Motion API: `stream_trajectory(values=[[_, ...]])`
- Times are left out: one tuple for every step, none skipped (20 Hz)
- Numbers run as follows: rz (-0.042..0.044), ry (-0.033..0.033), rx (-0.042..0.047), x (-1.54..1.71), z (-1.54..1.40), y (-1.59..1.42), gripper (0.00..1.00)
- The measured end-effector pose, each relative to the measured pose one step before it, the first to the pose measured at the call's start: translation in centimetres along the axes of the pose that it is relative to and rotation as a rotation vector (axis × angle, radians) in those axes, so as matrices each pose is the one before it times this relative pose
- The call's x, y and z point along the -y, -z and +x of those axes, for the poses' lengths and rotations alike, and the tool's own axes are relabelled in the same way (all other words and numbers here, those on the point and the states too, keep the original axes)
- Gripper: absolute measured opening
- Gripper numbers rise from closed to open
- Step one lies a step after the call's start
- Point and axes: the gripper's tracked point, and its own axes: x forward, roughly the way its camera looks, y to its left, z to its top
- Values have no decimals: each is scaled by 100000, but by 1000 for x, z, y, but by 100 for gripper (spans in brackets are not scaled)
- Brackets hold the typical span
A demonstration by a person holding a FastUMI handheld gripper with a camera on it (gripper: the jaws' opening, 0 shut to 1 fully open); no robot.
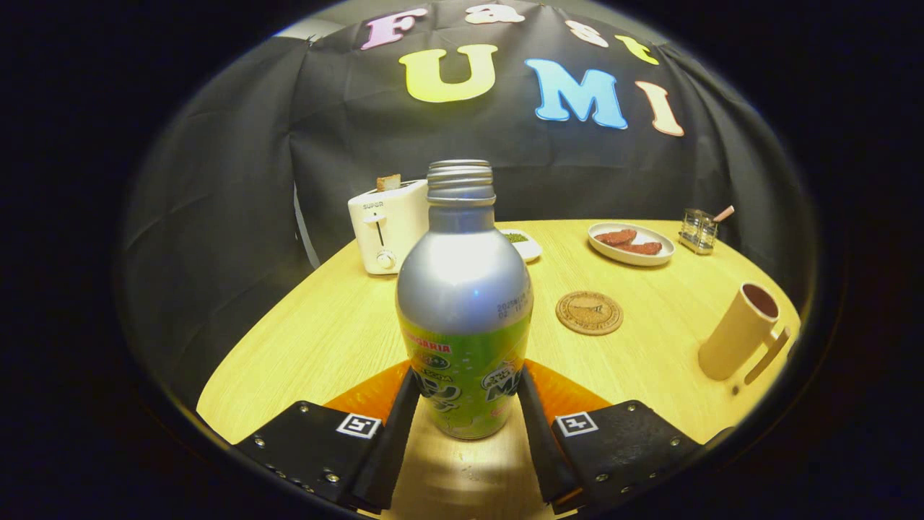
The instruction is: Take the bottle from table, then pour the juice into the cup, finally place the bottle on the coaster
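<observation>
A silver aluminium bottle with a green label and an uncapped threaded neck stands upright between my fingers. My gripper is shut on the bottle, one finger pressed against each side of the label near its base. I cannot tell whether its base rests on the wooden table or hangs just above it. A round cork coaster lies beyond the bottle to the right. Further right, near the table's edge, stands a tall beige cup with a handle, its inside dark.
A white toaster with a slice of bread in it stands behind the bottle to the left. Behind the bottle is a small white dish of green bits. A white plate of reddish-brown food and a small metal holder sit at the back right.
</observation>
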Motion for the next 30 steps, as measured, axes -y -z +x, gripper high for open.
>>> stream_trajectory(values=[[-2319, 288, -46, 94, -73, -819, 73], [-1228, 564, 143, 269, -364, -372, 73], [-362, 118, 1713, 339, -598, -900, 73], [849, 1396, 1101, 537, 121, -587, 73], [475, 70, 1503, 340, -314, -813, 73], [-497, 88, 940, 178, -57, -619, 73], [-1207, -678, 468, 112, -108, -532, 73], [-1378, -143, 122, 267, -123, -349, 73], [-983, -157, -153, 362, -223, -333, 73], [-109, 554, -90, 436, -136, -134, 73], [607, -398, 410, 292, -219, -274, 73], [721, -806, 688, 80, -160, -209, 73], [1537, -1373, 917, 16, -190, -338, 73], [2925, -1749, 592, 81, -132, -64, 73], [2686, -1904, 1407, -52, -244, -340, 73], [2899, -1088, 485, 163, -237, -147, 73], [2574, -1246, 316, 122, -202, -194, 73], [2009, -552, 825, 130, -238, -61, 73], [2430, -699, 592, 338, -229, -288, 73], [2676, -534, 734, 300, -212, -224, 73], [2922, -398, 728, 407, -155, -294, 73], [3317, -192, 486, 393, -138, -122, 73], [3534, 363, 238, 476, -121, -191, 73], [3071, 520, 312, 585, -179, -19, 73], [2882, 522, 490, 549, -126, -167, 73], [2623, 433, 469, 448, -139, -64, 73], [2240, 532, 430, 511, -96, -216, 73], [2215, 531, 274, 390, -99, -100, 73], [2276, 165, -82, 407, 37, -150, 73], [2561, 75, -19, 344, -66, 71, 73]])
